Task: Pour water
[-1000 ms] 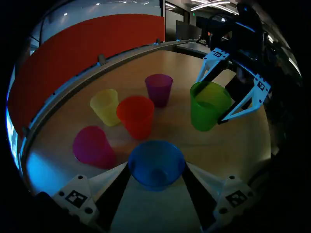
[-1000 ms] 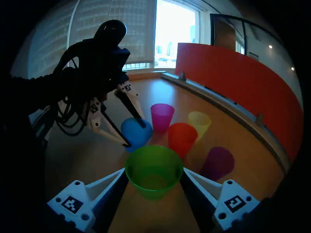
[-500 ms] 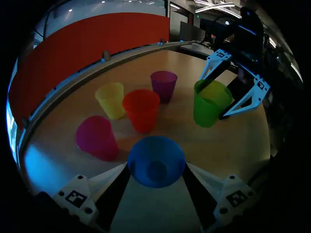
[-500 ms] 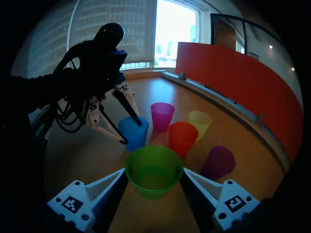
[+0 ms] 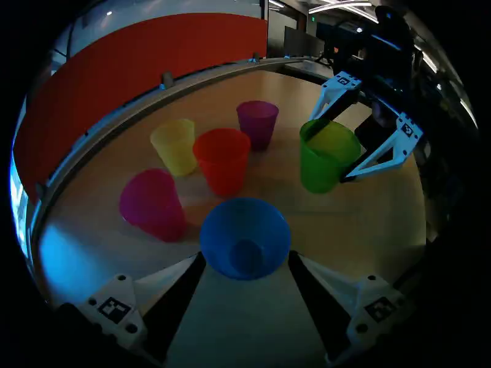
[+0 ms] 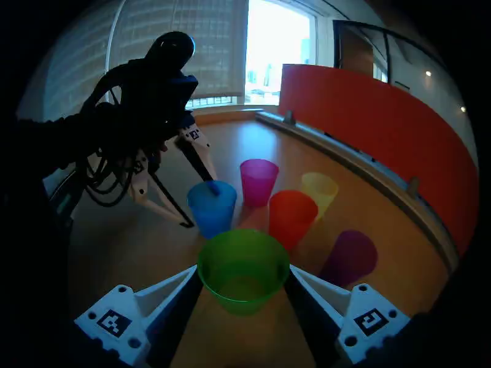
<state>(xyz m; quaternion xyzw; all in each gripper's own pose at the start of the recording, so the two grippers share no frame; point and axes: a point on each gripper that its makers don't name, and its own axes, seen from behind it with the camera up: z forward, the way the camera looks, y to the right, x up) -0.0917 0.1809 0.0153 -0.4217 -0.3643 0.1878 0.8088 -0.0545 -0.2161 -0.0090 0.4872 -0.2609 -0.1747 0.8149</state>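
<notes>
In the left gripper view my left gripper (image 5: 245,260) is shut on a blue cup (image 5: 245,238), held upright. The same blue cup (image 6: 212,207) appears in the right gripper view between the left gripper's (image 6: 195,202) white fingers. My right gripper (image 6: 243,279) is shut on a green cup (image 6: 243,270) that holds some water. From the left gripper view the green cup (image 5: 325,156) stands to the right, gripped by the right gripper (image 5: 331,150).
Several other cups stand on the wooden table (image 5: 362,227): pink (image 5: 151,204), yellow (image 5: 174,145), orange (image 5: 221,159) and purple (image 5: 257,123). A red partition (image 5: 123,73) runs along the table's far edge. A person's dark sleeve (image 6: 67,141) holds the left gripper.
The blue cup has been tipped back from a tilt to upright and drawn slightly away from the other cups. The green cup has hardly moved.
</notes>
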